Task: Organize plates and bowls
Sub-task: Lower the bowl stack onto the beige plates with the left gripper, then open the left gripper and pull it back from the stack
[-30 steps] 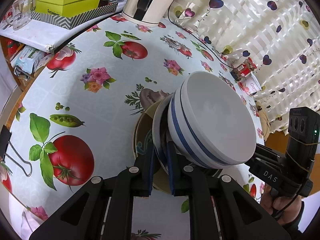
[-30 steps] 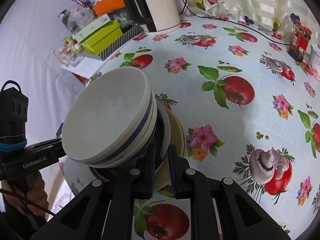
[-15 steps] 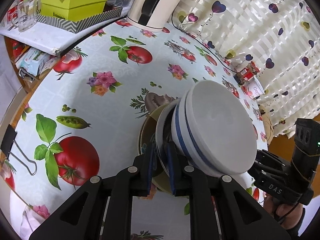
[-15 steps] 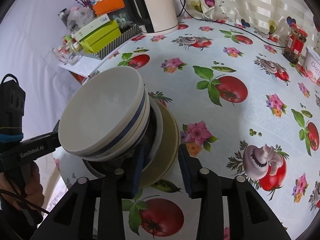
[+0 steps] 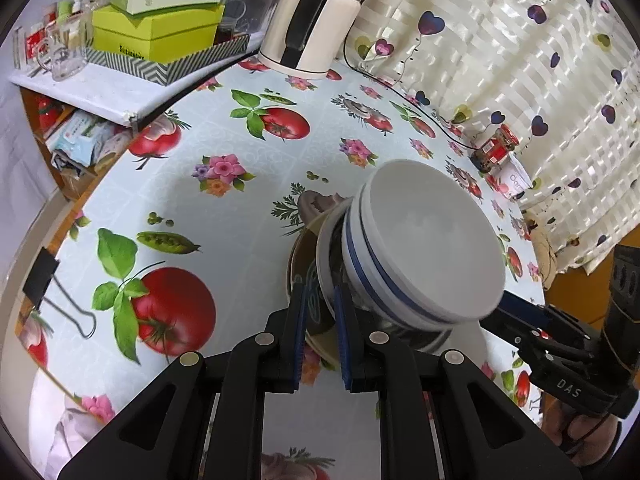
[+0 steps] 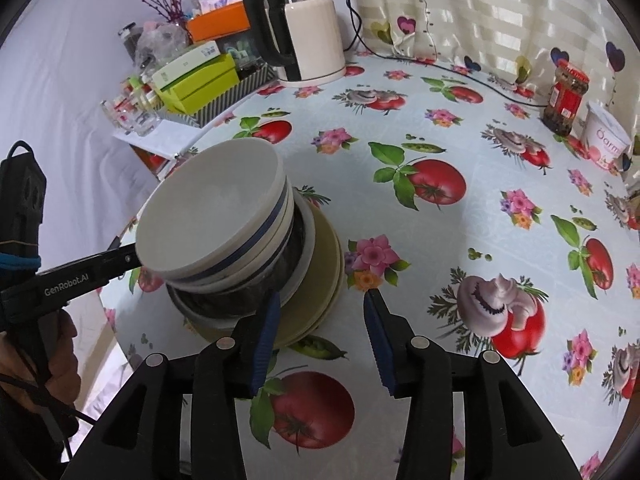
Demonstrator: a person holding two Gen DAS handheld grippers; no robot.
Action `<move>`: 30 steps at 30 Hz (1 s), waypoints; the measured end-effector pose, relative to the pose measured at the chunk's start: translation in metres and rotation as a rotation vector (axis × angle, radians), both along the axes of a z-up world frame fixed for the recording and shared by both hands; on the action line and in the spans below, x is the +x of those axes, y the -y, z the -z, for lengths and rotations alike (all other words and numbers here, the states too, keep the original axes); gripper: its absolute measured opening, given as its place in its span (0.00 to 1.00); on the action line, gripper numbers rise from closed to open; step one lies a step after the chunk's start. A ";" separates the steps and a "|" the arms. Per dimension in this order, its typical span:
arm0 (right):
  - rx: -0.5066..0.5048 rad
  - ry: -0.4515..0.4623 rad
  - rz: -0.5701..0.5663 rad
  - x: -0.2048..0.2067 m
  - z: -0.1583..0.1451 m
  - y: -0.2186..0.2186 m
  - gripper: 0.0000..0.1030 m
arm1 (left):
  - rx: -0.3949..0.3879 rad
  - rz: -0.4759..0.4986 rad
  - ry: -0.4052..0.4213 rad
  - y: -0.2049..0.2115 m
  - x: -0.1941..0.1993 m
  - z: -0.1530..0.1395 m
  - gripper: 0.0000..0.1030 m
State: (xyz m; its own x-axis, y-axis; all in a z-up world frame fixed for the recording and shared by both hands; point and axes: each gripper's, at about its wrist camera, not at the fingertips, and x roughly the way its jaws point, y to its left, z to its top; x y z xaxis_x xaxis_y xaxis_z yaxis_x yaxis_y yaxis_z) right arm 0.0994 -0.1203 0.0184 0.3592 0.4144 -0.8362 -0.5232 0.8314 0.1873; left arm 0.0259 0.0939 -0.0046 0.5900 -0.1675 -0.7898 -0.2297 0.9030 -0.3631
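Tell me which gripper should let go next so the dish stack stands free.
Left. The left gripper is shut on the white plate's rim; the right gripper is already open, clear of the stack.

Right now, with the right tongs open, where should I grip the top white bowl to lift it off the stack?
Take the white bowl by its rim on the side nearest the right tongs, one finger inside and one outside. It sits tilted on the stack, and the wall is too wide to span. The left tongs are shut on the plates below.
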 end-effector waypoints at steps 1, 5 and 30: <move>-0.001 0.006 0.001 -0.003 -0.001 0.001 0.45 | 0.010 0.001 0.003 0.002 -0.003 -0.001 0.14; -0.008 0.029 0.002 -0.017 -0.005 0.004 0.46 | 0.049 0.005 0.015 0.011 -0.012 -0.006 0.14; -0.031 0.077 -0.033 -0.075 -0.001 0.004 0.55 | 0.199 0.057 0.027 0.056 -0.046 -0.002 0.14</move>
State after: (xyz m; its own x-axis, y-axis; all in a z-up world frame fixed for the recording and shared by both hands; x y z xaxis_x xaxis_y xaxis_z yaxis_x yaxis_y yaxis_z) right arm 0.0248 -0.1247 0.0191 0.4095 0.4012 -0.8194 -0.5621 0.8183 0.1198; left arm -0.0205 0.0375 -0.0022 0.6058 -0.0436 -0.7944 -0.1688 0.9687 -0.1819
